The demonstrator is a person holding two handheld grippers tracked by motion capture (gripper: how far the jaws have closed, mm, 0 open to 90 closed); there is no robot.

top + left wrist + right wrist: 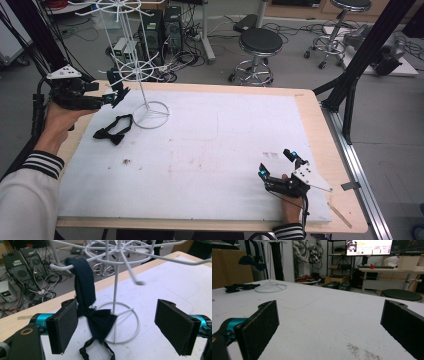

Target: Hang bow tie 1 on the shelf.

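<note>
Left gripper view, left gripper (120, 330) jaws apart, dark bow tie (86, 297) hanging on white wire rack (116, 272) arm, right gripper (332, 327) open over table (324, 315).

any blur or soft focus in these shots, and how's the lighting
High view: even, flat light, faint shadows on the white table cover, slightly soft overall. Left gripper view: the near fingers look soft; the dark bow tie hanging on the white wire stand is slightly blurred. Right gripper view: the fingers are blurred, and the bright monitor is washed out.
</note>
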